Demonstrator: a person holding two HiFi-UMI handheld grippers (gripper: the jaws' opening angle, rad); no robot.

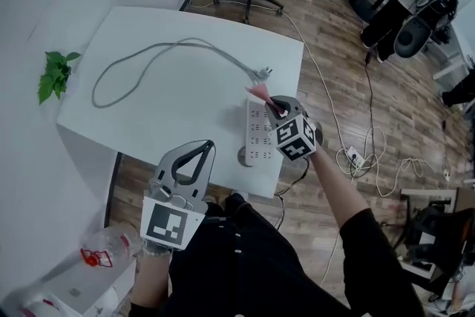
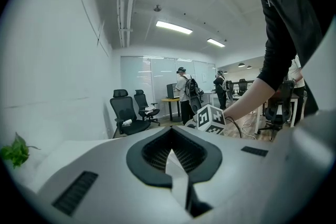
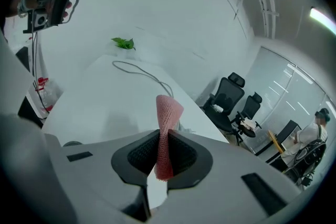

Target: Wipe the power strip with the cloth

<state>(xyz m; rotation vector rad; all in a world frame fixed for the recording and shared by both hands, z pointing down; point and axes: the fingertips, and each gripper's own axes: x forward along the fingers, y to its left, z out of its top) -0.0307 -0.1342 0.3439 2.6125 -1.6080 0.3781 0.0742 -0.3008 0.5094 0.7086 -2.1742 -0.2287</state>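
Nearest, the left claw [image 1: 205,148] hangs clenched and empty. The right claw [image 1: 277,108] pinches a limp pink cloth [image 1: 260,92] over the power strip [image 1: 256,136] at the surface's [image 1: 171,48] near right edge. Stiff and light, the strip would likely slide, so brace its near end.

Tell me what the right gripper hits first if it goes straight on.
Likely the white table, near the grey cable; its pinched pink cloth would touch first. Depth is unclear.
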